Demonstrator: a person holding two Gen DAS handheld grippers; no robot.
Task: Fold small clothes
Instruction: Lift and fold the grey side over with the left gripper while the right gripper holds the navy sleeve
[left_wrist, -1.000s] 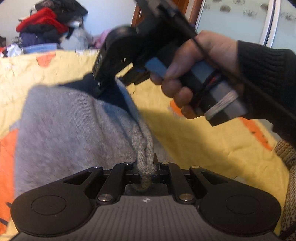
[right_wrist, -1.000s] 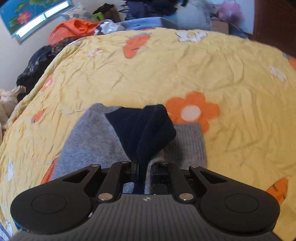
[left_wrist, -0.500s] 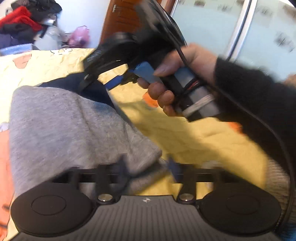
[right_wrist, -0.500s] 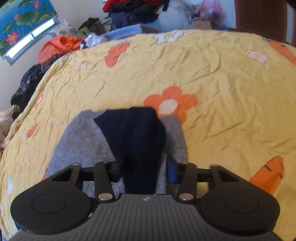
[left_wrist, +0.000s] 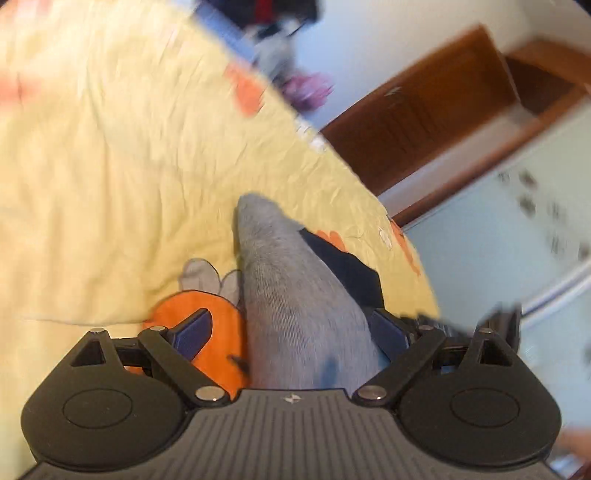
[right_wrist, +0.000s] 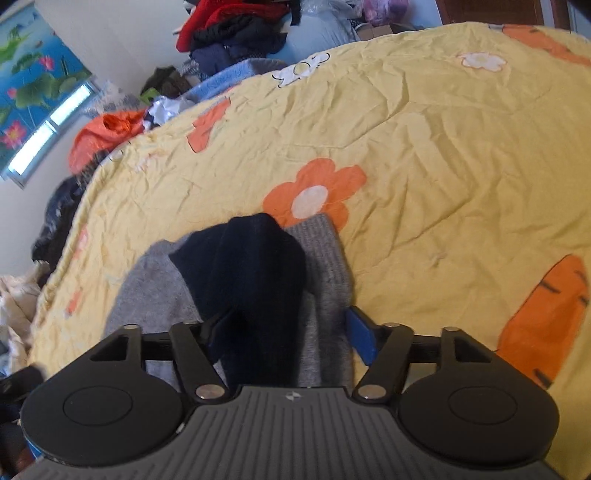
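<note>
A small grey knit garment (right_wrist: 147, 291) with a dark navy part (right_wrist: 251, 266) lies folded on the yellow bed sheet (right_wrist: 443, 166). In the right wrist view my right gripper (right_wrist: 291, 332) is open, its jaws spread wide on either side of the navy fold, which lies loose between them. In the left wrist view, tilted and blurred, the grey garment (left_wrist: 295, 295) runs forward between the spread jaws of my open left gripper (left_wrist: 295, 328), with the navy part (left_wrist: 343, 266) at its right edge. Neither gripper clamps the cloth.
The yellow sheet has orange flower (right_wrist: 314, 195) and carrot (right_wrist: 546, 317) prints. Piles of clothes (right_wrist: 236, 33) sit beyond the bed's far edge, an orange bundle (right_wrist: 107, 136) at the left. A wooden door (left_wrist: 424, 122) and glass panel (left_wrist: 517, 229) stand past the bed.
Both grippers opened and let go of the garment, which now lies on the sheet. The left gripper swung and tilted; the right gripper and hand left its view.
</note>
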